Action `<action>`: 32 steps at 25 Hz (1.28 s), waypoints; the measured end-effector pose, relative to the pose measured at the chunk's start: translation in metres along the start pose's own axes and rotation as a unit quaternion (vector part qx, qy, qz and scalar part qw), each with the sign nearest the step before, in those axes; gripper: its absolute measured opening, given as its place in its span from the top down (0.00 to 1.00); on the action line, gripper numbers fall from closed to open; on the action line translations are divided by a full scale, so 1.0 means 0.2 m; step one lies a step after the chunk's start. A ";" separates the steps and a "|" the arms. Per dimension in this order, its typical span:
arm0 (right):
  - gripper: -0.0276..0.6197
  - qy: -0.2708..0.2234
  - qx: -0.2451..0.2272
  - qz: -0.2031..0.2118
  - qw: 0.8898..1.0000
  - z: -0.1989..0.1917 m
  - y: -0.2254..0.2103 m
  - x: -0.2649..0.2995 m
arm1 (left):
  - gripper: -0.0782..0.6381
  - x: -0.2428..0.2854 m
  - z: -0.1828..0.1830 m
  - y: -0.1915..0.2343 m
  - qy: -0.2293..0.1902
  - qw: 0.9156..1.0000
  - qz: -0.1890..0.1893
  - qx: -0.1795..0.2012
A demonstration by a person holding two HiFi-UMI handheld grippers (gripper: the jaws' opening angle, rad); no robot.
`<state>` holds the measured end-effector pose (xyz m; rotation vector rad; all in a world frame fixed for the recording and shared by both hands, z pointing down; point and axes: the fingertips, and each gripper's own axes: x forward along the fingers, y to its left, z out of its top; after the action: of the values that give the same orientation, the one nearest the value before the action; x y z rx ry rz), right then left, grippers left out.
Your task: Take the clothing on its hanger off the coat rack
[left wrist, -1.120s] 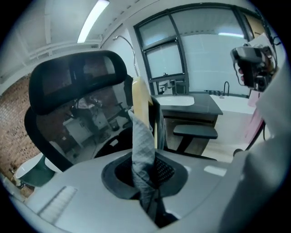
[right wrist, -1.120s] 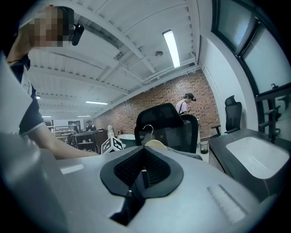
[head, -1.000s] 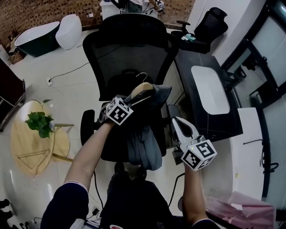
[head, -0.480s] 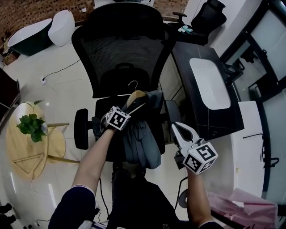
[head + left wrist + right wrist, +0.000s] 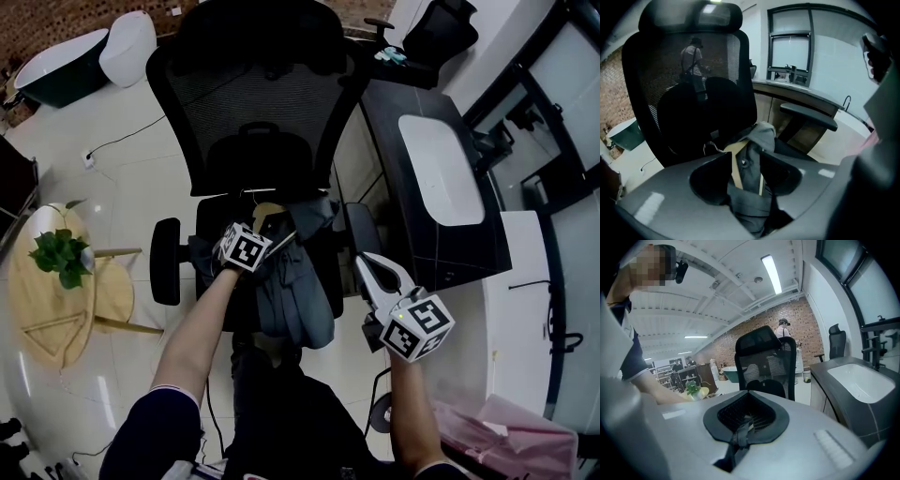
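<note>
Nearest, at the lower right of the head view, the right gripper (image 5: 365, 262) hangs idle with its fingers pressed together on nothing, well apart from the clothing. Just above it, at the middle of the frame, the left gripper (image 5: 747, 164) reaches over the seat of a black mesh office chair (image 5: 253, 103). Its fingers are opening, with the wooden hanger (image 5: 735, 165) and the bunched grey garment (image 5: 298, 292) still lying between them. No coat rack shows in any view, so the clothing seems already off it and is now being set down. It lies on the chair seat, with the hanger's wire hook (image 5: 708, 146) pointing toward the backrest and a fold of cloth drooping over the front edge toward the bottom of the frame. To finish this release cleanly, the fingers should spread fully before the hand moves. The gripper should then draw straight back along its own line, not sideways, so that neither finger drags the cloth or catches the hanger bar. The drooping fold could pull the rest off the seat, so the weight ought to be settled before the gripper backs off. Farther off, a dark bench (image 5: 405, 220) with a white sink (image 5: 439, 183) runs along the right, and a round wooden table (image 5: 52, 314) bearing a potted plant (image 5: 60, 257) sits at the left edge.
</note>
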<state>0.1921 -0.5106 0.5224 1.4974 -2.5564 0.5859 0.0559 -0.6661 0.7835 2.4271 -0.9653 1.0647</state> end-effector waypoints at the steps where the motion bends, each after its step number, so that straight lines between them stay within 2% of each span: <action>1: 0.95 0.000 0.000 0.004 1.000 0.00 0.01 0.01 | 0.63 -0.03 0.01 0.00 -0.006 1.000 0.001 -0.008; 5: 0.95 -0.003 -0.004 0.021 1.000 0.03 0.05 0.05 | 0.64 -0.24 0.19 -0.04 -0.064 0.997 -0.009 -0.035; 8: 0.95 -0.013 -0.010 0.038 0.999 0.08 0.09 0.08 | 0.67 -0.46 0.36 -0.15 -0.127 0.990 -0.035 -0.043; 11: 0.95 -0.029 -0.015 0.054 0.998 0.15 0.15 0.11 | 0.76 -0.72 0.52 -0.25 -0.186 0.981 -0.051 -0.034; 14: 0.95 -0.045 -0.023 0.069 0.996 0.23 0.21 0.12 | 0.86 -0.99 0.67 -0.35 -0.244 0.968 -0.061 -0.024; 18: 0.95 -0.072 -0.038 0.098 0.992 0.35 0.31 0.15 | 0.88 -1.30 0.84 -0.42 -0.309 0.949 -0.055 -0.029; 24: 0.95 -0.109 -0.073 0.134 0.982 0.54 0.48 0.14 | 0.88 -1.60 0.93 -0.44 -0.358 0.932 -0.031 -0.050; 32: 0.96 -0.132 -0.098 0.146 0.975 0.66 0.60 0.12 | 0.88 -1.82 1.01 -0.45 -0.388 0.920 -0.023 -0.045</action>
<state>0.0895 -0.5295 0.3761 1.2146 -2.9628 0.1578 0.0438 -0.5414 0.3770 2.8010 -1.1185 -0.0174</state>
